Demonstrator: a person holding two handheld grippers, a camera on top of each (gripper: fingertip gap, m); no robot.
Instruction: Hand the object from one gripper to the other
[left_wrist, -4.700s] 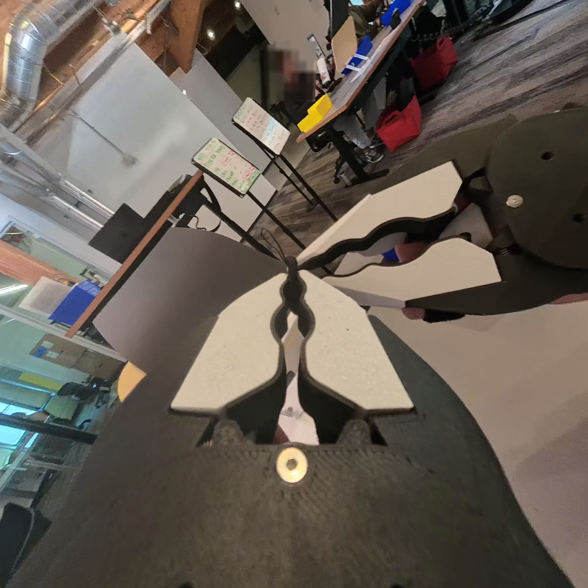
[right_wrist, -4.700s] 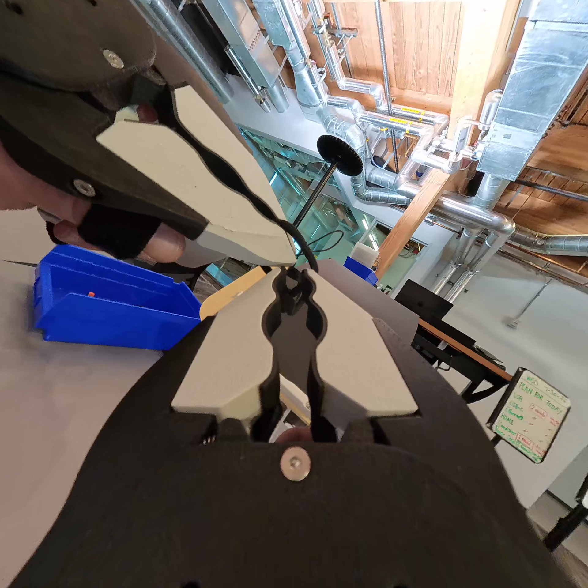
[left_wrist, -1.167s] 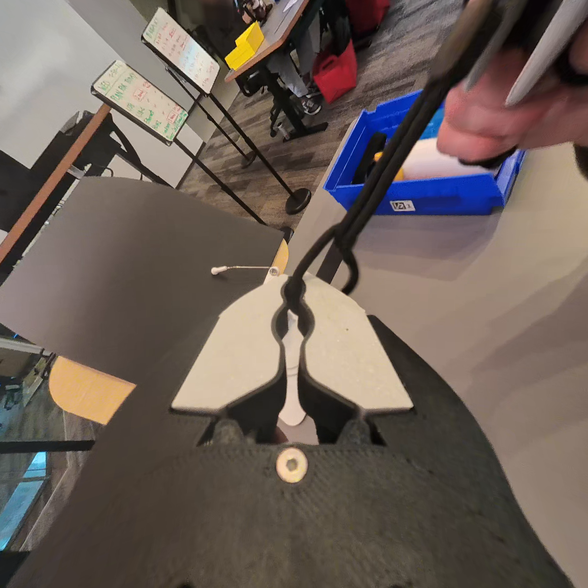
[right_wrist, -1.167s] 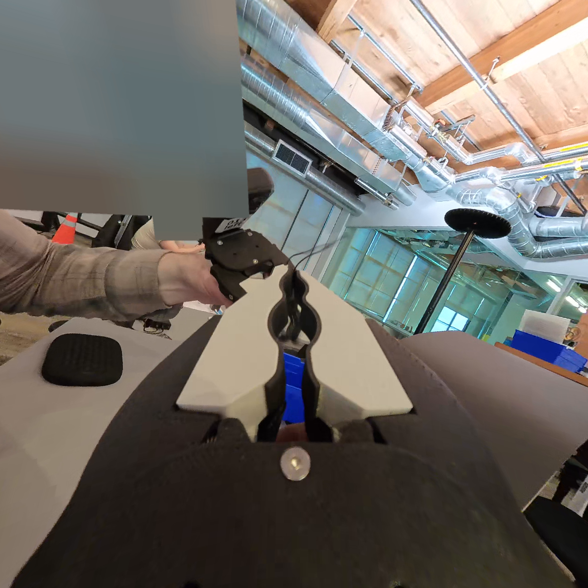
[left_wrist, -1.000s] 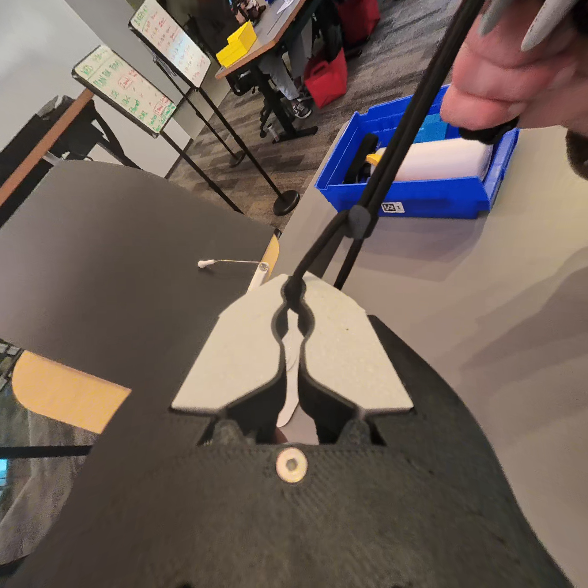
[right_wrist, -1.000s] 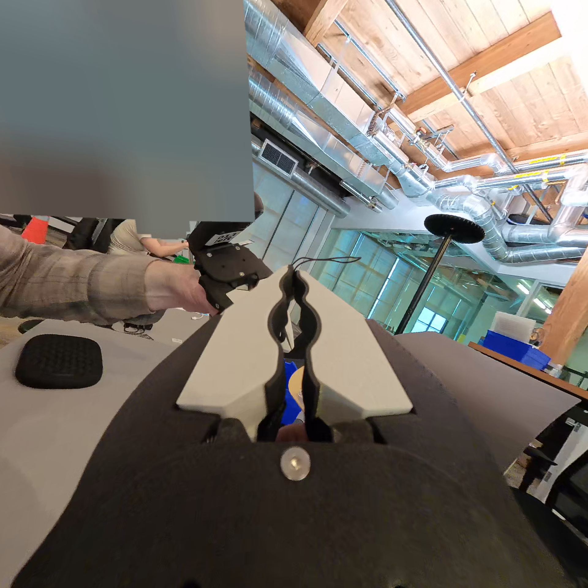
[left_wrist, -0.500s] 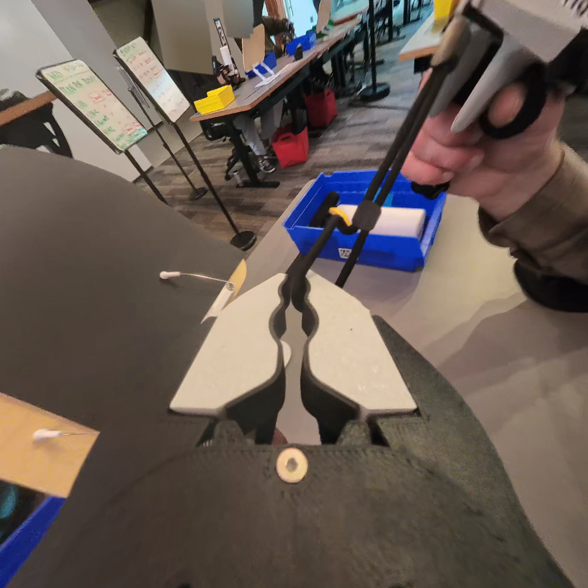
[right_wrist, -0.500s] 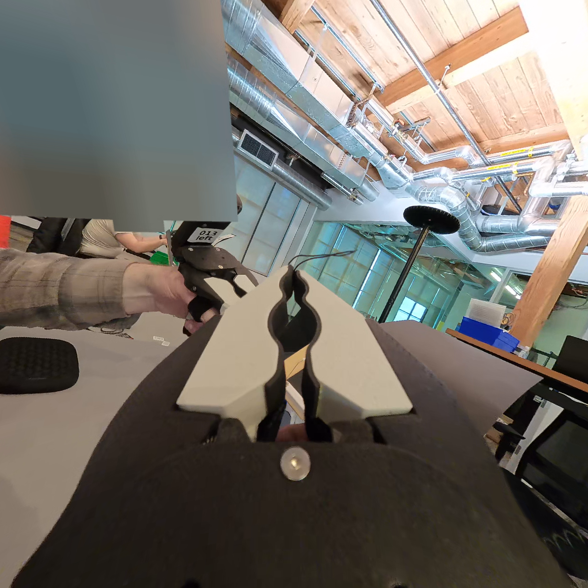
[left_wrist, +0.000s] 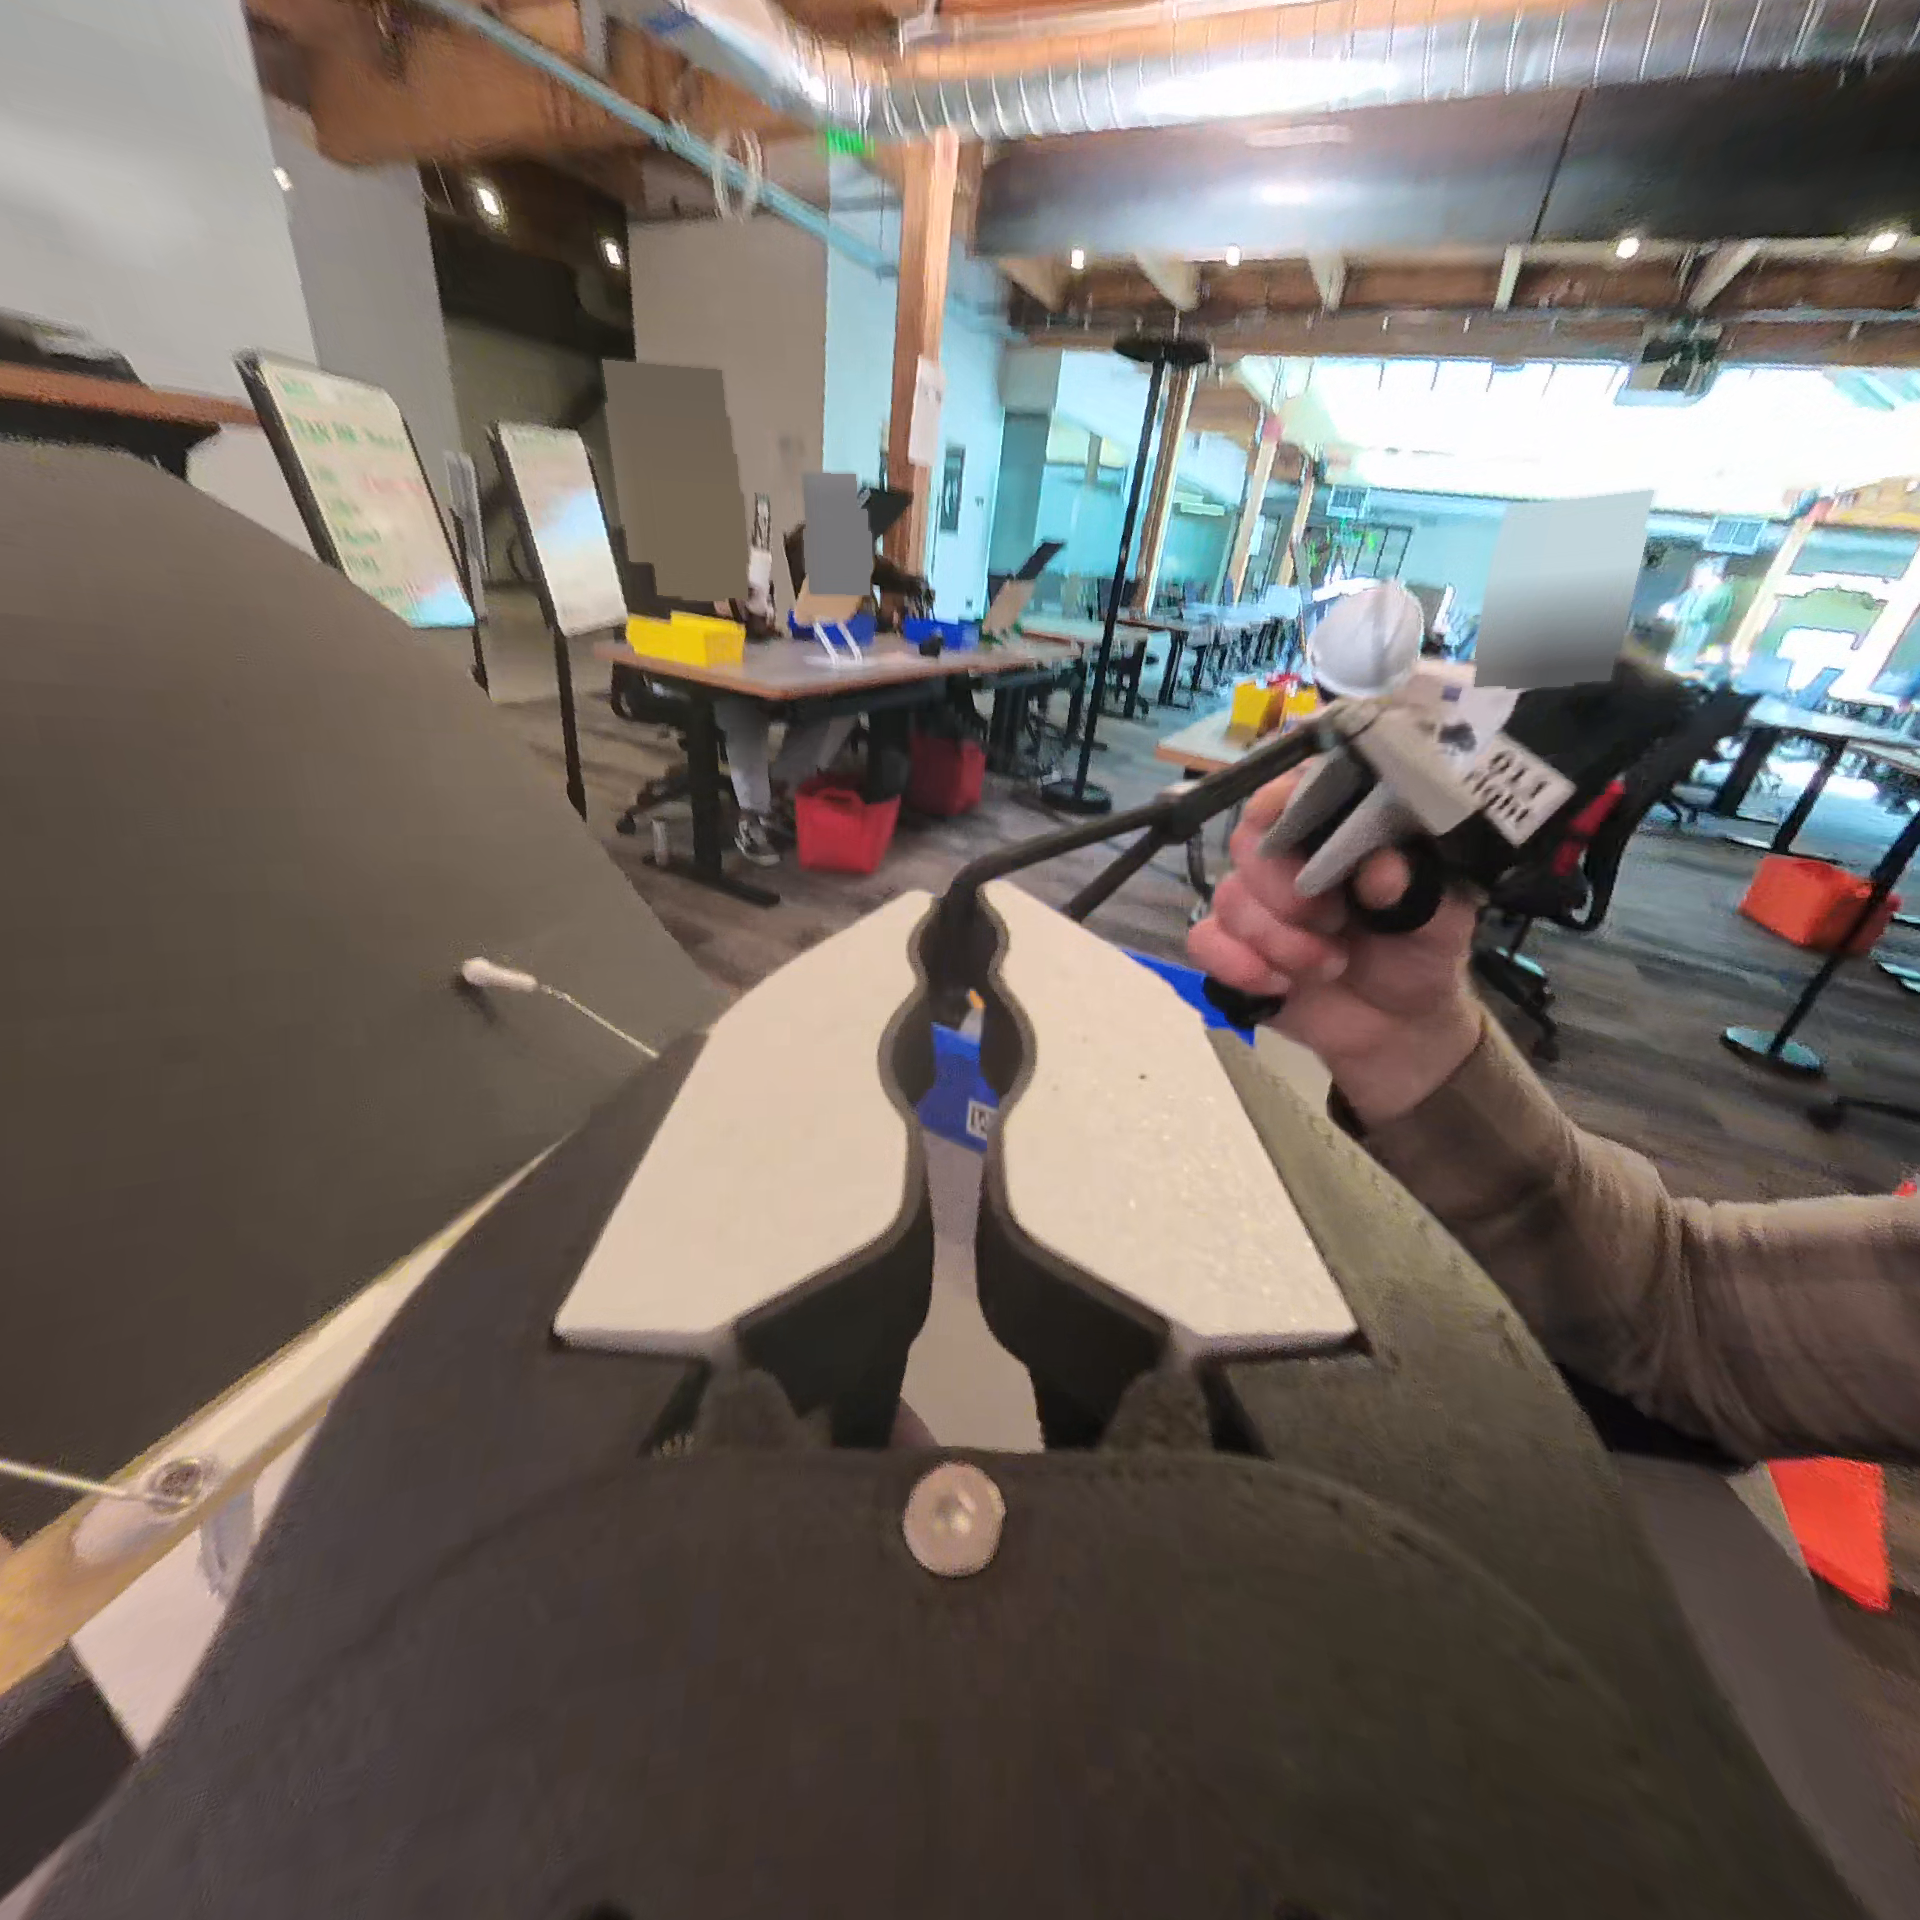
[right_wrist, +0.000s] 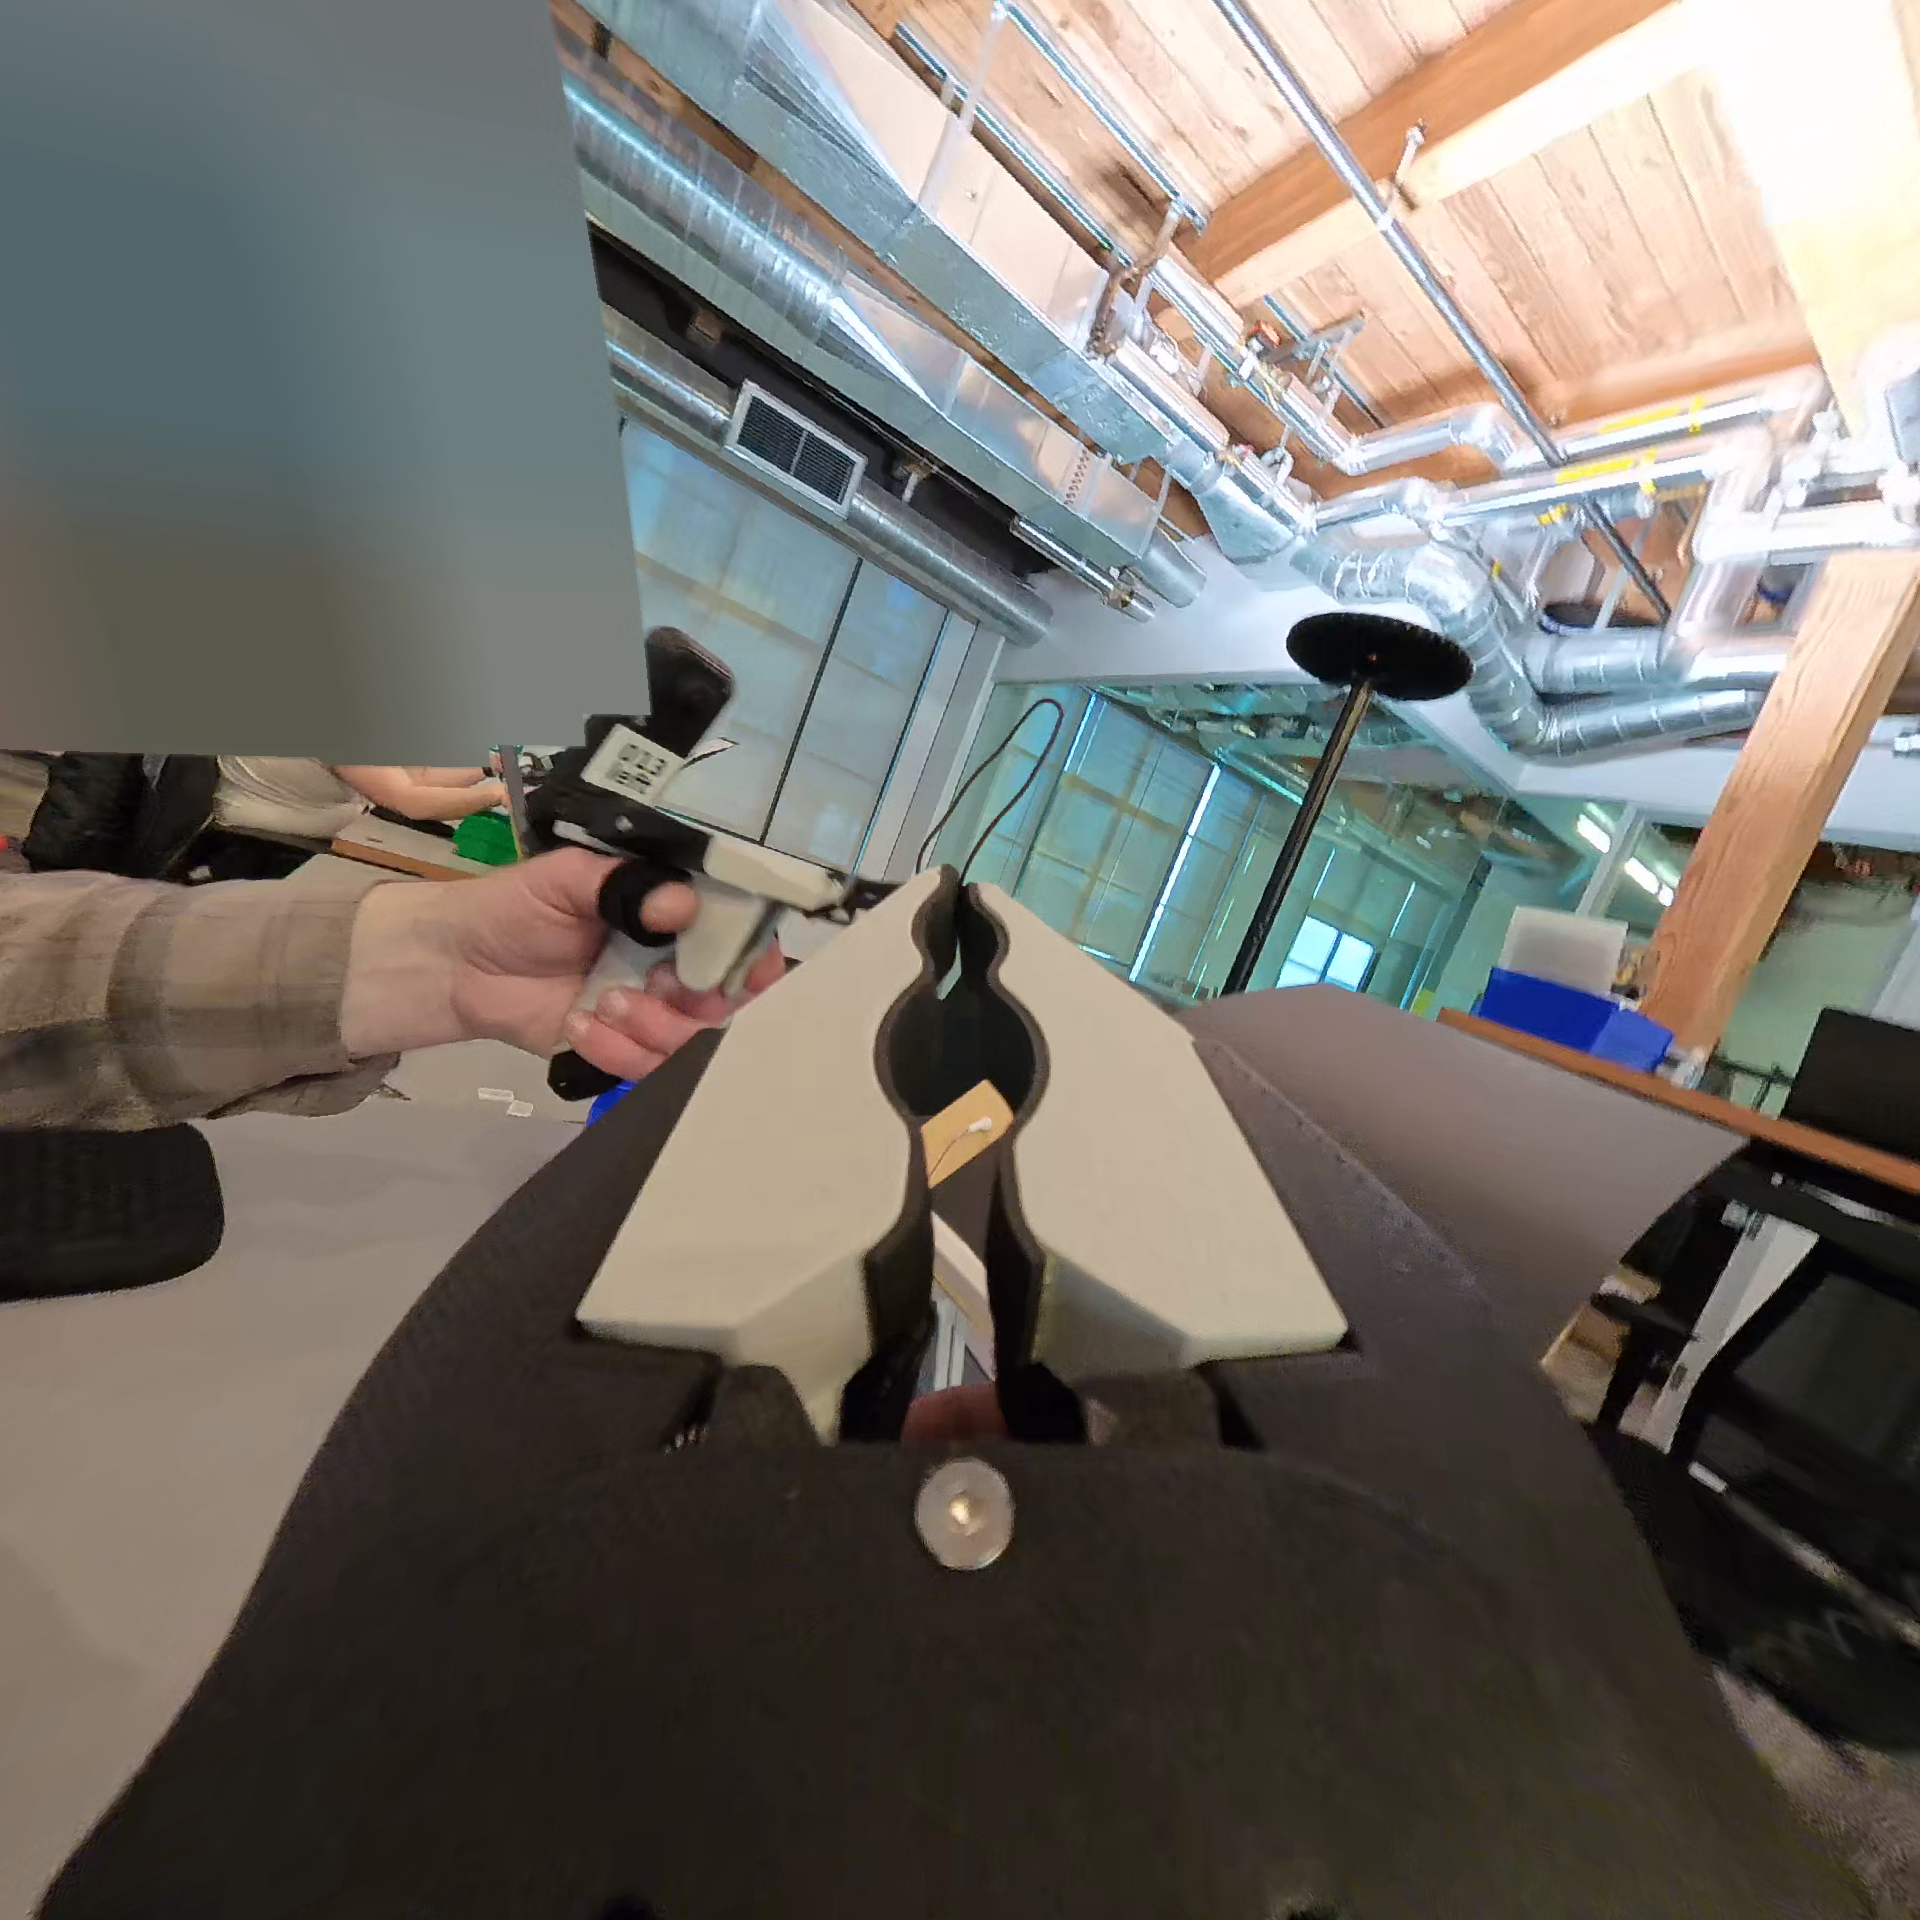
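Over the grey table (right_wrist: 312, 1299), we pinch both ends of a black elastic cord (left_wrist: 1081, 842), mid-handover: left gripper (left_wrist: 958, 925) and right gripper (right_wrist: 956, 894) both clenched.

Bright daylight, fisheye-warped, blurred edges

Left gripper (left_wrist: 961, 920) is held out level, its pale fingers (left_wrist: 800, 1122) pinched together at the very tips, with only the wavy gap behind them showing daylight. Off to its right the right hand (left_wrist: 1340, 956) grips the other tool's handle, one finger through the trigger ring, sleeve trailing back out of frame. Over on the right gripper (right_wrist: 958, 894), tilted upward, the tips meet as well, though motion blur makes it hard to say how firmly. Beyond it the left hand (right_wrist: 551, 956) wraps its own handle, index finger hooked in the loop, forearm reaching in from the left.
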